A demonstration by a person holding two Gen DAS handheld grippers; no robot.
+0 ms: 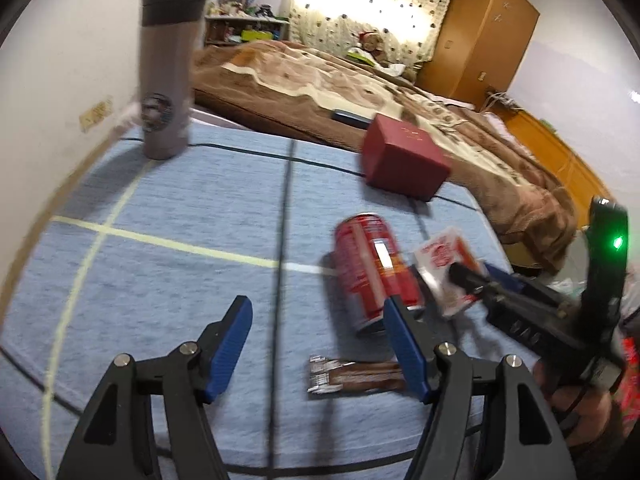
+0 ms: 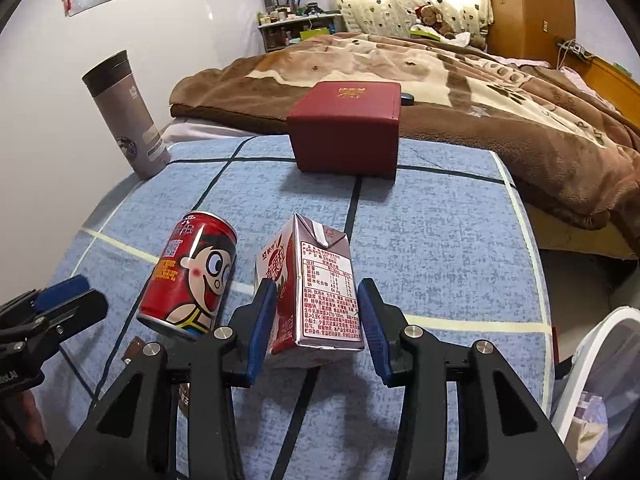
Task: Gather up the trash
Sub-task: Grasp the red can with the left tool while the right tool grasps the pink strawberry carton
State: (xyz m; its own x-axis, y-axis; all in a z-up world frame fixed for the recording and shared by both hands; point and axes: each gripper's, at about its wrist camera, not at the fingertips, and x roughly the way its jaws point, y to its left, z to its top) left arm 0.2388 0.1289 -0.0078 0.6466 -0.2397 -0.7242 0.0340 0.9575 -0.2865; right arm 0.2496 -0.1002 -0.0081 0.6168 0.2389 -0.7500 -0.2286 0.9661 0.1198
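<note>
Blue checked cloth [image 2: 440, 248] covers the surface where all the trash sits. Bottom centre of the right wrist view, the right gripper [image 2: 318, 322] has its blue pads on either side of a small pink drink carton [image 2: 316, 292]; the left pad looks pressed against it, the right one is right at the edge, so it's hard to say if it's really clamped. A red can [image 2: 188, 280] with a cartoon face lies tipped over just left of the carton. In the left wrist view the left gripper [image 1: 320, 344] hangs wide open with nothing between its pads, and a brown snack wrapper [image 1: 356, 376] lies flat at lower centre, near the can. Further back there's a dark red box [image 2: 346, 128] by the cloth's far edge, and a grey tumbler [image 2: 126, 116] stands upright at upper left.
</note>
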